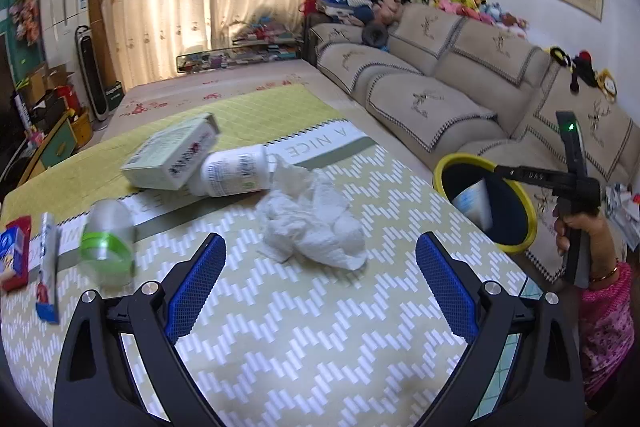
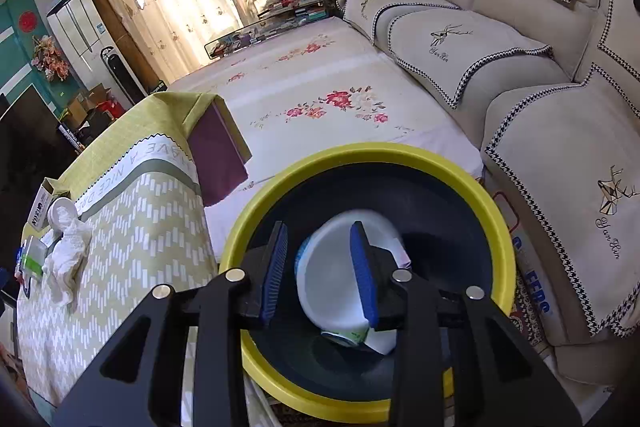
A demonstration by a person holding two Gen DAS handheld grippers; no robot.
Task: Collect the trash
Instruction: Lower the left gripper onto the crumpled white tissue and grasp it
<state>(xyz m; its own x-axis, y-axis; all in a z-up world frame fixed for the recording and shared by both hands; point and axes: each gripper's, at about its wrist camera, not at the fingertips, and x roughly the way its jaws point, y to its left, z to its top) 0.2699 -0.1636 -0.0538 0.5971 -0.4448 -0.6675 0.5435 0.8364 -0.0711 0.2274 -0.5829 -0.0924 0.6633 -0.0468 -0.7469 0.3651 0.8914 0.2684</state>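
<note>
Bin (image 2: 280, 187): yellow-rimmed, dark inside, standing on the floor at the table's corner; in the left wrist view it sits at about 3 o'clock of the crumpled tissue
Cup (image 2: 332, 283): white container tilted inside the bin, blurred, seen between the right gripper's pads with a gap on each side
Right gripper (image 2: 320, 273): poised over the bin's mouth, jaws part-way apart and gripping nothing; a hand (image 1: 568, 223) in a pink sleeve grasps its handle
Left gripper (image 1: 320, 283): over the table, jaws spread wide with only tablecloth between the blue pads (image 1: 196, 287)
Crumpled tissue (image 1: 312, 223): white, lying on the patterned tablecloth (image 1: 320, 347) at 12 o'clock of the left gripper, just past its fingertips
White bottle (image 1: 236, 173): on its side at 11 o'clock of the tissue, touching it
Carton (image 1: 172, 157): pale box leaning on the bottle's far end
Clear bottle (image 1: 106, 243): green-banded, lying at 9 o'clock of the tissue
Tube (image 1: 48, 267): flat near the table's left edge, beside a red-and-blue packet (image 1: 14, 255)
Sofa (image 2: 540, 107): beige, behind the bin
</note>
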